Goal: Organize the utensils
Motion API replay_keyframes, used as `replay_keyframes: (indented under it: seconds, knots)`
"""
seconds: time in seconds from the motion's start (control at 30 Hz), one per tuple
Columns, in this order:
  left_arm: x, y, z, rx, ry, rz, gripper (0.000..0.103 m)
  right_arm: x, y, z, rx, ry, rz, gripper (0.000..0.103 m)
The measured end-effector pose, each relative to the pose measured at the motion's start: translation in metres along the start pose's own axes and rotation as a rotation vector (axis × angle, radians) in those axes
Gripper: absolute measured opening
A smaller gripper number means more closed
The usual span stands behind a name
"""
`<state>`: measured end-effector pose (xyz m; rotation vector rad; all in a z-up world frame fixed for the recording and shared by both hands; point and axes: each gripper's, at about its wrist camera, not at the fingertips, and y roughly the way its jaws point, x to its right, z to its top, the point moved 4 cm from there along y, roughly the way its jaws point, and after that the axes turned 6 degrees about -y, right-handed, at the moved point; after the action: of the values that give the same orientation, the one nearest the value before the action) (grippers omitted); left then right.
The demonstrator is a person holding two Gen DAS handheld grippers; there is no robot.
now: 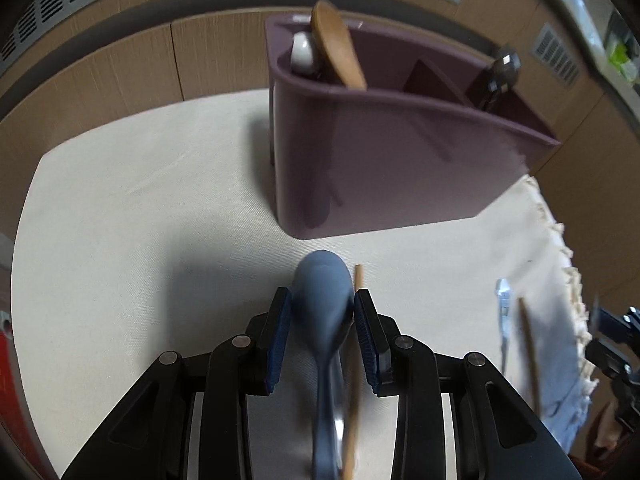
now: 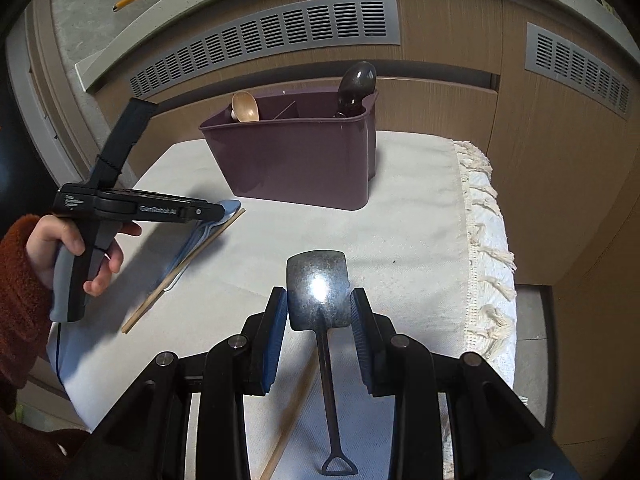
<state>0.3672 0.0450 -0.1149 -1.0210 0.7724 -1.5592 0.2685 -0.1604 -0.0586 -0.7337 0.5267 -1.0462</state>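
Note:
A purple utensil caddy point(image 1: 384, 168) point(image 2: 296, 160) stands at the back of a cream cloth. It holds a wooden spoon point(image 1: 340, 48) point(image 2: 246, 106), a white spoon point(image 1: 303, 54) and a dark spoon point(image 2: 356, 80) point(image 1: 502, 72). My left gripper point(image 1: 322, 304) point(image 2: 216, 212) is open around a blue spoon point(image 1: 324, 300) point(image 2: 230, 206) lying beside a wooden chopstick point(image 1: 354, 360) point(image 2: 188, 264). My right gripper point(image 2: 319, 300) is open around a metal shovel-shaped spoon point(image 2: 318, 292) lying on the cloth, its handle point(image 2: 330, 400) running toward me.
A second chopstick point(image 2: 292, 416) point(image 1: 530, 352) lies beside the shovel spoon. The cloth's fringed edge point(image 2: 484, 240) hangs on the right. A wood-panelled wall with grey vents point(image 2: 280, 36) rises behind the caddy.

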Motion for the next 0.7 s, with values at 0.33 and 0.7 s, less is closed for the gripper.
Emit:
replay_keyframes:
  seconds: [0.33,0.7]
  knots:
    - [0.000,0.008,0.012,-0.007,-0.049,0.042,0.039,-0.008,0.008,0.009,0.014,-0.011,-0.018,0.029]
    - [-0.001,-0.032,-0.027,0.124,-0.093,-0.065,0.035,-0.011,-0.005,0.006,0.042,-0.052,-0.058,0.029]
